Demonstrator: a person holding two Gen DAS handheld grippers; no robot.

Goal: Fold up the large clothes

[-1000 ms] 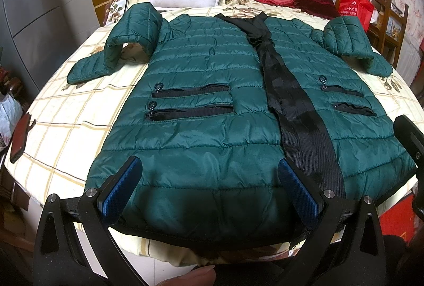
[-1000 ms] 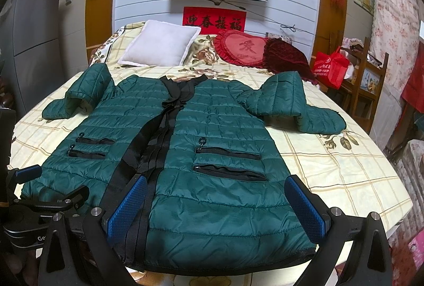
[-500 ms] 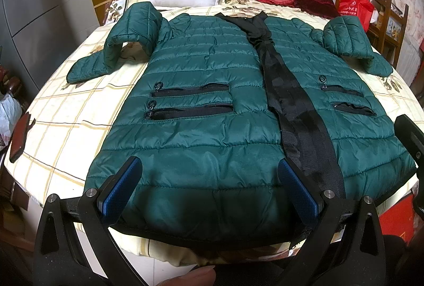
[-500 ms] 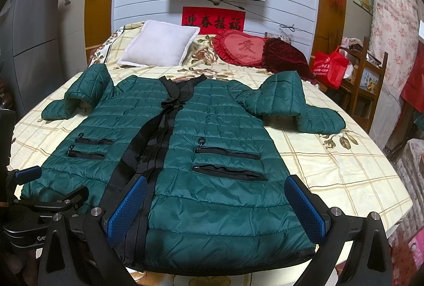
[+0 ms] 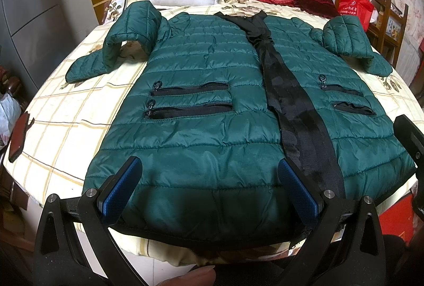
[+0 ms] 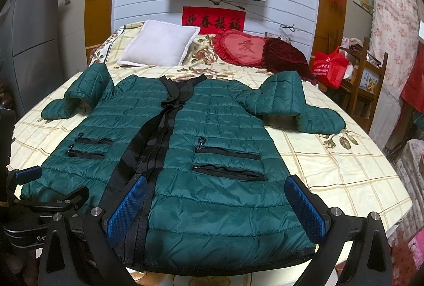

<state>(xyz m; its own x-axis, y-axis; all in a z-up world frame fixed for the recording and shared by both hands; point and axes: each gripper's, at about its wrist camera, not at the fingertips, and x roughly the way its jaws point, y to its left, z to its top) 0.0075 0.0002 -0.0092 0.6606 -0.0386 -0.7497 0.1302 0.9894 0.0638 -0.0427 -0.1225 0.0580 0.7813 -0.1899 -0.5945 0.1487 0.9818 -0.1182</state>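
A dark green quilted jacket (image 5: 201, 79) lies flat, front up, on the bed, hem toward me, with a black zipper band down the middle and both sleeves bent at the elbows. It also shows in the right wrist view (image 6: 212, 132). My left gripper (image 5: 209, 180) is open and empty, hovering over the hem's left half. My right gripper (image 6: 216, 199) is open and empty over the hem's right half. The left gripper's body (image 6: 31, 196) shows at the lower left of the right wrist view.
The bed (image 5: 66, 121) has a cream checked sheet. A white pillow (image 6: 159, 46), a red heart cushion (image 6: 242, 47) and a dark red cushion (image 6: 286, 55) lie at its head. A red bag (image 6: 330, 66) and wooden shelf stand at the right. A grey cabinet is at the left.
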